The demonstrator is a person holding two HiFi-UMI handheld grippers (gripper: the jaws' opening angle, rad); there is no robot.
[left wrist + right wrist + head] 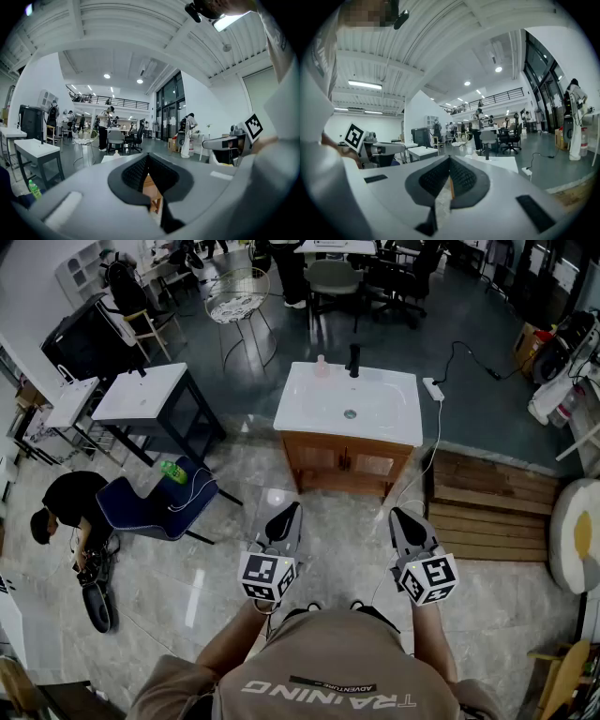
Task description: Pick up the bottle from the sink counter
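Observation:
A small pink bottle (322, 366) stands upright at the back edge of the white sink counter (384, 423), just left of the black faucet (353, 360). In the left gripper view the bottle (116, 153) shows small and far off, above the jaw tips. My left gripper (285, 518) and right gripper (405, 521) are held side by side over the floor, well short of the counter's wooden cabinet. Both point toward the sink. The left gripper (147, 155) is shut with nothing in it. The right gripper (449, 158) is also shut and holds nothing.
A blue chair (141, 507) carrying a green bottle (173, 472) stands at the left by a white table (141, 392). A person crouches at the far left (61, 507). A wooden platform (487, 507) lies right of the sink, and a power strip (433, 388) lies with its cable beside the counter.

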